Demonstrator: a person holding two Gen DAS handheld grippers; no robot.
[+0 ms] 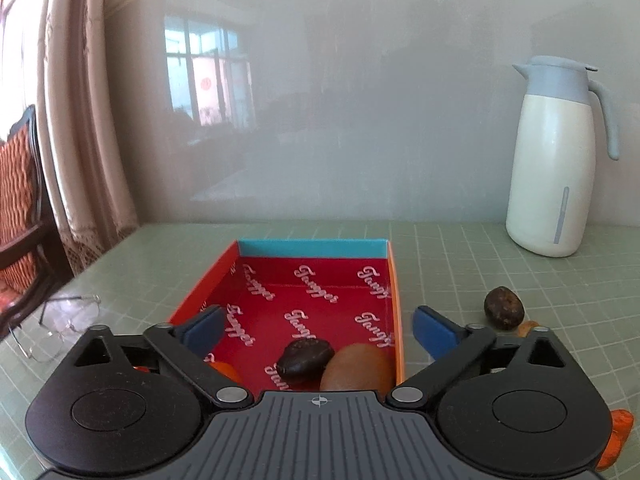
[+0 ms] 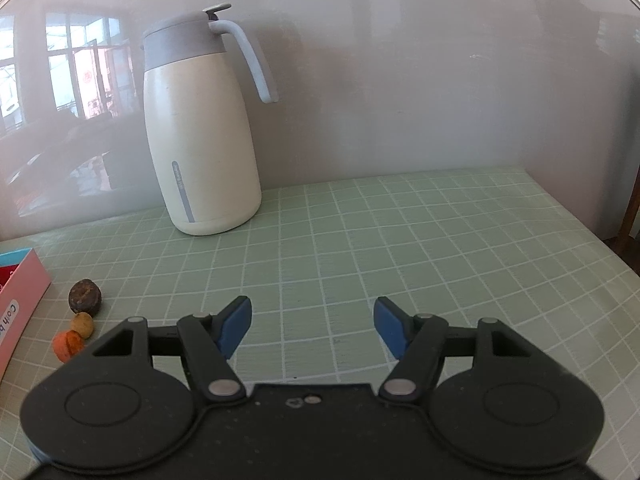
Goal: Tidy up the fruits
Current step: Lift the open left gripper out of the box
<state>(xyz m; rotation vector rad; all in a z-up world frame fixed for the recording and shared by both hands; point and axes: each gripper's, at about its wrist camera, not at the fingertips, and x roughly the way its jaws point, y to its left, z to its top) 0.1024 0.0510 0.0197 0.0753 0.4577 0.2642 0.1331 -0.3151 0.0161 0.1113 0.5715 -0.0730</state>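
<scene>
With both tongs, left (image 1: pixel 316 332) and right (image 2: pixel 312 326), spread wide and empty, the box (image 1: pixel 394 280) held two fruits (a kiwi (image 1: pixel 356 368) and a dark fruit (image 1: pixel 306 360)), while the brown fruit (image 2: pixel 85 297) and two orange ones beside the box remained on the worktop (image 2: pixel 400 248), so the task appeared partly done.

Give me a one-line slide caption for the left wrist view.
Open left gripper over red box holding a kiwi and dark fruit; another dark fruit waits on the mat.

Two fruits (image 1: pixel 306 361) in box (image 1: pixel 394 280), jug (image 1: pixel 554 160) right
</scene>
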